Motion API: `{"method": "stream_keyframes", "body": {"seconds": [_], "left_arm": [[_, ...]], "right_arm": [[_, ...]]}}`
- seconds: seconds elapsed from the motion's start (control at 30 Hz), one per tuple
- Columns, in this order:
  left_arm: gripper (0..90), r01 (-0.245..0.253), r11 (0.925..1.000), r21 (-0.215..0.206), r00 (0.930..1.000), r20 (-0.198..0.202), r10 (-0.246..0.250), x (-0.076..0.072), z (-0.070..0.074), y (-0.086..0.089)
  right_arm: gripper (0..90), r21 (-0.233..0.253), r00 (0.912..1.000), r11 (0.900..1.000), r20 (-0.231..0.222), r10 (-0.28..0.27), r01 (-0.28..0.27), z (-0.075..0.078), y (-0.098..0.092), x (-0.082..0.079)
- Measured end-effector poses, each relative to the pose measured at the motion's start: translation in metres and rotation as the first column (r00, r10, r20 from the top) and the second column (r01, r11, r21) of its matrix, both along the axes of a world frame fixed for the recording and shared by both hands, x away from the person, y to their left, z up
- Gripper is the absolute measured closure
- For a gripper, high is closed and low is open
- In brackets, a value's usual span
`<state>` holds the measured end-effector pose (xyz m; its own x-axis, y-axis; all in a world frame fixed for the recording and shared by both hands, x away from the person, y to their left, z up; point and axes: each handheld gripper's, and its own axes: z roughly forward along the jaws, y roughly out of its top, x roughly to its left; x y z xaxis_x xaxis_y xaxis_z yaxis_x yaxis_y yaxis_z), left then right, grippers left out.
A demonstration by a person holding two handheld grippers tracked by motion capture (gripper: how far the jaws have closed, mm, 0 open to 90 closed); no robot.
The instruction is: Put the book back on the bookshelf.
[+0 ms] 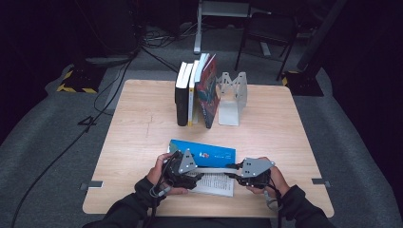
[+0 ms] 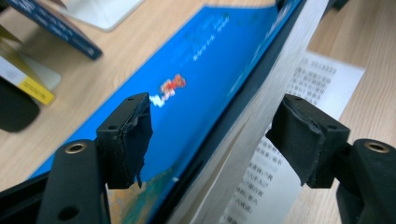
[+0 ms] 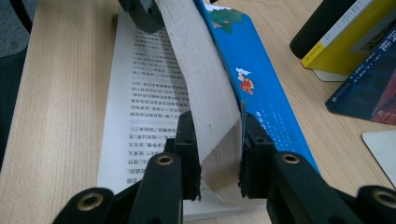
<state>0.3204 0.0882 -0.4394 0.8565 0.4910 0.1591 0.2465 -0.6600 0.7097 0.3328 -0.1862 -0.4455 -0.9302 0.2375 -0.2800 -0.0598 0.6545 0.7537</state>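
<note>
A book with a blue cover (image 1: 204, 152) lies open near the table's front edge, its printed page (image 1: 216, 183) flat on the wood. Its block of pages (image 3: 201, 79) stands up with the blue cover (image 3: 252, 88) behind it. My right gripper (image 3: 219, 154) is shut on that block and cover at the book's right end. My left gripper (image 2: 215, 140) is at the other end, open, its pads (image 2: 128, 135) wide apart on either side of the cover (image 2: 196, 93) and pages (image 2: 261, 116). From above, the left gripper (image 1: 195, 172) and right gripper (image 1: 234, 174) face each other.
Several books (image 1: 195, 90) stand upright at the back middle of the table, leaning against a metal bookend (image 1: 233, 95). In the right gripper view these books (image 3: 345, 42) are close on the right. Bare wood (image 1: 138, 128) lies to the left, a chair (image 1: 266, 33) beyond the table.
</note>
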Motion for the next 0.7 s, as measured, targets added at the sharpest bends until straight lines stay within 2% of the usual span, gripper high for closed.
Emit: {"method": "stream_keyframes", "body": {"seconds": [0.07,0.1,0.13,0.17,0.2,0.27,0.33,0.4,0.43,0.47,0.53,0.57,0.63,0.7], "left_arm": [[38.3,0.006,0.9978,0.067,1.0000,0.005,-0.006,-0.002,-0.001,-0.002],[43.2,0.021,0.9966,0.079,0.9998,-0.006,-0.021,-0.003,-0.001,-0.002],[43.8,0.035,0.9947,0.097,0.9986,-0.044,-0.031,-0.002,-0.002,-0.001],[49.2,0.028,0.9921,0.122,0.9987,-0.046,-0.023,-0.002,-0.003,0.000],[50.5,0.021,0.9896,0.143,0.9990,-0.042,-0.015,-0.003,-0.004,0.001],[55.8,0.016,0.9917,0.128,0.9987,-0.049,-0.010,-0.002,-0.005,0.006],[60.2,0.024,0.9920,0.124,0.9996,-0.018,-0.022,-0.004,-0.006,0.007],[63.6,0.038,0.9892,0.141,0.9991,0.010,-0.040,-0.006,-0.008,0.007],[65.5,0.038,0.9892,0.141,0.9991,0.010,-0.040,-0.006,-0.008,0.007],[67.0,0.055,0.9901,0.129,0.9979,0.027,-0.059,-0.006,-0.008,0.011],[69.2,0.067,0.9903,0.121,0.9971,0.028,-0.071,-0.005,-0.007,0.013],[69.2,0.081,0.9900,0.116,0.9960,0.028,-0.085,-0.003,-0.007,0.015],[70.1,0.102,0.9903,0.095,0.9944,0.019,-0.104,0.001,-0.007,0.022],[70.5,0.109,0.9917,0.069,0.9940,0.008,-0.109,0.006,-0.005,0.032]], "right_arm": [[71.8,-0.004,1.0000,1.000,-0.001,0.002,-0.002,0.000,0.000,0.000],[71.6,-0.012,1.0000,1.000,-0.003,0.006,-0.006,-0.001,0.001,0.000],[71.3,-0.016,1.0000,1.000,-0.003,0.007,-0.007,-0.001,0.001,-0.001],[70.8,-0.020,0.9999,1.000,-0.005,0.014,-0.014,-0.002,0.001,0.000],[70.6,-0.026,0.9998,1.000,-0.003,0.018,-0.018,-0.003,0.002,-0.001],[70.4,-0.029,0.9998,0.999,-0.002,0.021,-0.021,-0.004,0.002,-0.001],[70.4,-0.023,0.9998,1.000,0.006,0.019,-0.019,-0.004,0.002,-0.002],[70.2,-0.016,0.9997,1.000,0.012,0.021,-0.021,-0.003,0.002,-0.002],[70.2,-0.016,0.9997,1.000,0.012,0.021,-0.021,-0.003,0.002,-0.002],[69.1,0.009,0.9996,1.000,0.012,0.025,-0.025,-0.003,0.001,-0.001],[65.2,0.079,0.9996,0.997,-0.016,0.022,-0.020,-0.003,-0.003,0.003],[65.2,0.079,0.9996,0.997,-0.016,0.022,-0.020,-0.003,-0.003,0.003],[60.2,0.122,0.9985,0.992,-0.040,0.038,-0.033,-0.004,-0.004,0.010],[59.2,0.078,0.9993,0.997,-0.031,0.022,-0.020,-0.008,-0.001,0.019]]}}
